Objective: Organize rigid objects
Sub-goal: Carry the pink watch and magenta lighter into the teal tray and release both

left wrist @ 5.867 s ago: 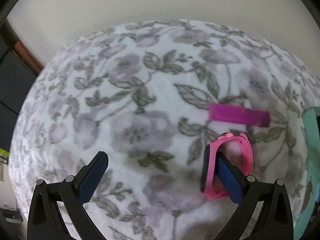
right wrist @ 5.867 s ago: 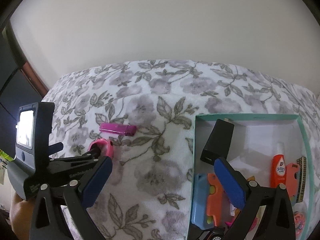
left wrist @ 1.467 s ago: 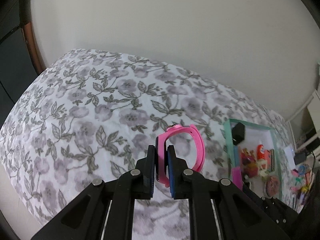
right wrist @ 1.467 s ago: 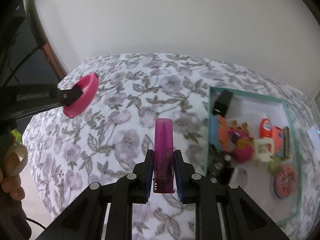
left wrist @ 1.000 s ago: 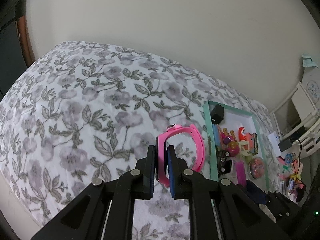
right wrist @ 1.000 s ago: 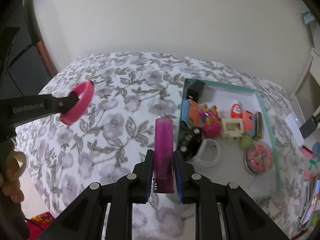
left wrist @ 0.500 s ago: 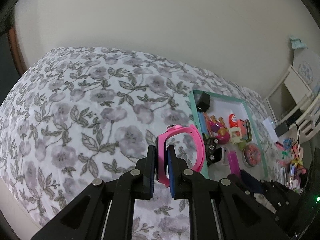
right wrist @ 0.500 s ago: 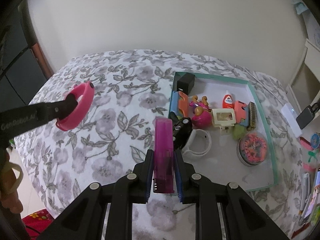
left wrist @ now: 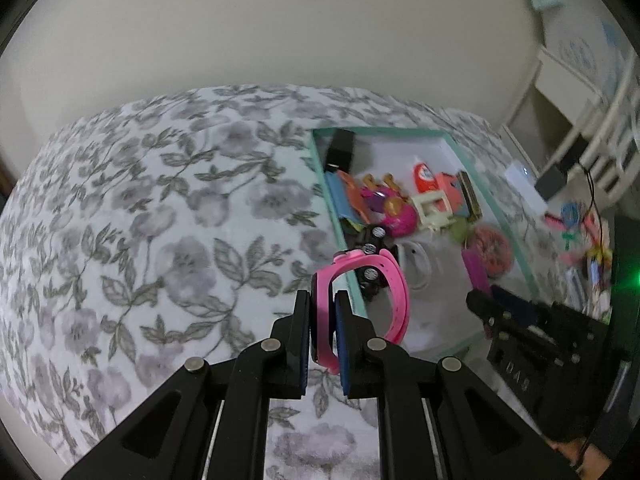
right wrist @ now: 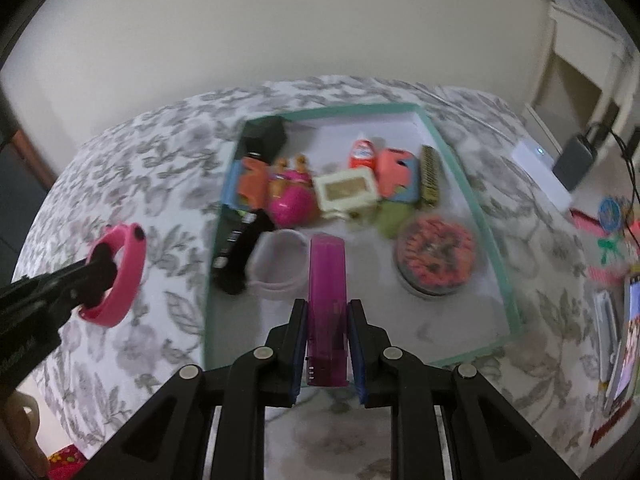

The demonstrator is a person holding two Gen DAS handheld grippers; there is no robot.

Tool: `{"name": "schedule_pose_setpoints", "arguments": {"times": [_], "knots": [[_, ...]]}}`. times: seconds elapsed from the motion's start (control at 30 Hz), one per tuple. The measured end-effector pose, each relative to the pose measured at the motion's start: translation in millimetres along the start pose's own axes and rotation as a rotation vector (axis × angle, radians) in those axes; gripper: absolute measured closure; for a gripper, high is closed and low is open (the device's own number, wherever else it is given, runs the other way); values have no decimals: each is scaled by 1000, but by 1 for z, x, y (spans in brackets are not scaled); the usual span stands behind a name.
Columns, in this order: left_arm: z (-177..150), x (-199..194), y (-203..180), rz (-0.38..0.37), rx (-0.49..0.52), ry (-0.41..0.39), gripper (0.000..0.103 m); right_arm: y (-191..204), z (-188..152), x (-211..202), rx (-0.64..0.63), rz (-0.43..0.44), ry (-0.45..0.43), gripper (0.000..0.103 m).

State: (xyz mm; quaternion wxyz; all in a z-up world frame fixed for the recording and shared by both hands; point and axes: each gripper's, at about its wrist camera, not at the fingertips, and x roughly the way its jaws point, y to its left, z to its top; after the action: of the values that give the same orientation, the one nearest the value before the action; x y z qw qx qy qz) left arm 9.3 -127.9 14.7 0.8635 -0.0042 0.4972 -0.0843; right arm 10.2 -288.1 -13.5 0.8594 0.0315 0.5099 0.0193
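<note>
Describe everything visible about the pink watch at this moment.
The pink watch is a child-size smartwatch: a bright pink, rubbery-looking strap closed into a loop, with a dark-faced case. The left gripper is shut on the case, whose edge sits between the blue pads, the loop standing upright beyond the fingers. It is held in the air over the floral cover, just short of the teal box. Nothing else touches it.

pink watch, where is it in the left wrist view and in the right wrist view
Left wrist view: the pink watch sits just below centre, clamped between the left gripper's pads, its loop overlapping the box's near-left edge.
Right wrist view: the pink watch is at the left edge, on the tip of the left gripper reaching in from the lower left, over the floral cover.
Shared landmark: the teal-rimmed box of toys.
</note>
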Motion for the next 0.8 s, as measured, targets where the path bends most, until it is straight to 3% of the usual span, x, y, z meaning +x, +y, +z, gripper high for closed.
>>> {"name": "schedule_pose_setpoints", "arguments": {"times": [0.17,0.5,0.8], "knots": [[-2,10,-19,-39,55,19,91,-16,-3,7,37,-34,18,82],[-12,31,-64,9,254,-1,91,-41,-6,14,114,-52,39,82],[-19,49,-88,27,325,18,91,-46,-6,13,134,-46,32,82]]}}
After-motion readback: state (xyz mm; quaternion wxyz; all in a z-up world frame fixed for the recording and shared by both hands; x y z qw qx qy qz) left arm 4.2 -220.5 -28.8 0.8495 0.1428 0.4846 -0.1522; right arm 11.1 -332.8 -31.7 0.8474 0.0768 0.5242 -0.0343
